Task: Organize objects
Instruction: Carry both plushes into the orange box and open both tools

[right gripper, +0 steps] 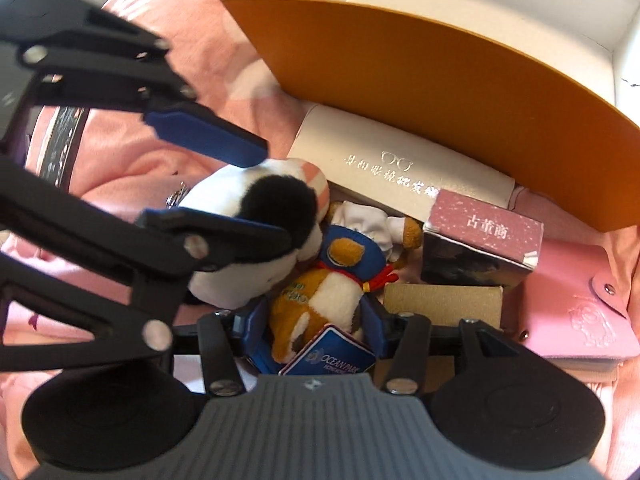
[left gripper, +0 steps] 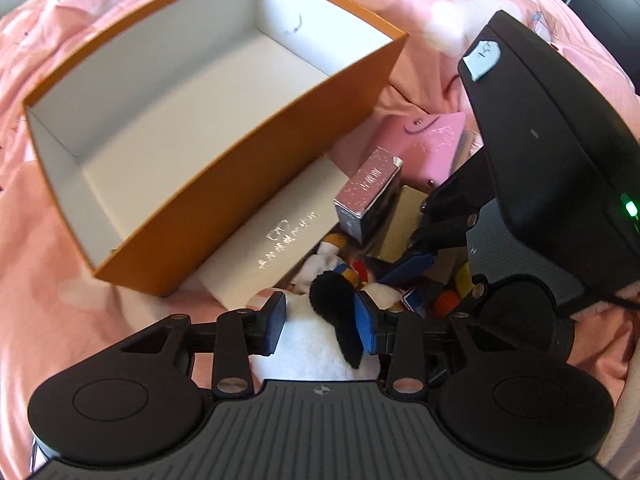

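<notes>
My left gripper [left gripper: 323,326] is shut on a white plush toy with black ears [left gripper: 316,340]; it also shows in the right wrist view [right gripper: 256,240], with the left gripper's fingers [right gripper: 208,136] around it. My right gripper [right gripper: 310,326] is shut on a small orange and white plush with a blue cap [right gripper: 320,300] and an Ocean Park tag [right gripper: 332,354]. The open orange box [left gripper: 224,168], white inside and holding nothing, stands just beyond on the pink bedding; it also shows in the right wrist view [right gripper: 440,112].
Beside the orange box lie a white glasses case [right gripper: 400,168], a small pink-topped dark box [right gripper: 480,248], a tan cardboard box [right gripper: 440,300] and a pink snap wallet [right gripper: 580,312]. Pink bedding [left gripper: 60,280] surrounds everything.
</notes>
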Available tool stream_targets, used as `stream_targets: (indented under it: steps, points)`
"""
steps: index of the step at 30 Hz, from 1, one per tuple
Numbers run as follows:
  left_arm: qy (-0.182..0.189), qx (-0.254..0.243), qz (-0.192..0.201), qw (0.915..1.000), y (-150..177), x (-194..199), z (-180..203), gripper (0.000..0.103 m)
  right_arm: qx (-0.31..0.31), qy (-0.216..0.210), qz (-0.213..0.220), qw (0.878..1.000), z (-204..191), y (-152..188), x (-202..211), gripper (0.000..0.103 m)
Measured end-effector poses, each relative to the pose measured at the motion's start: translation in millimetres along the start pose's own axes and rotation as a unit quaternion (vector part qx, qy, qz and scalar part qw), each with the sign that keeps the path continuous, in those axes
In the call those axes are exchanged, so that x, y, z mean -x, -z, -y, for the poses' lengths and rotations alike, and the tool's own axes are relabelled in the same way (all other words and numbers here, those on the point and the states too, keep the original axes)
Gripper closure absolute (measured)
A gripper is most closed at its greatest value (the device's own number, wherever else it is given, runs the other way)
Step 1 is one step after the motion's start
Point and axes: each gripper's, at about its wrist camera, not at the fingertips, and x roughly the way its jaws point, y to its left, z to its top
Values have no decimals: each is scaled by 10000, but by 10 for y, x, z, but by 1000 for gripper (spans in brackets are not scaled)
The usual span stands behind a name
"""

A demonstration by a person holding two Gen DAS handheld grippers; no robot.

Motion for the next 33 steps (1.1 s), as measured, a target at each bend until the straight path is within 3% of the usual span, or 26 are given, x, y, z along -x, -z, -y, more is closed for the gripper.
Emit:
stream_targets:
  steps: [6,13,16,24,28,33]
  points:
    - [299,34,-216,9993,-86,-173,-88,44,177,-140,34,9997,5,-3,10,45]
    - [-337,-327,-401,9981,-17,-211,51,60,158,-196,161,9996,30,-17,30,47]
    - [-551,-269,-289,9977,61,-150,80,64,171,-110,204,9996,23,-39,16,55]
    - [-935,549,489,9929,397,173,18,75,16,-144,486,9987,56,-24,137,63]
    - [-1048,853,908,9867,493,313,28,84,-41,-246,769,9967,57,-28,362,64]
    - [-1207,1072,1398,9769,518,549,36,86,130,-295,1230,9919,-46,-68,733,64]
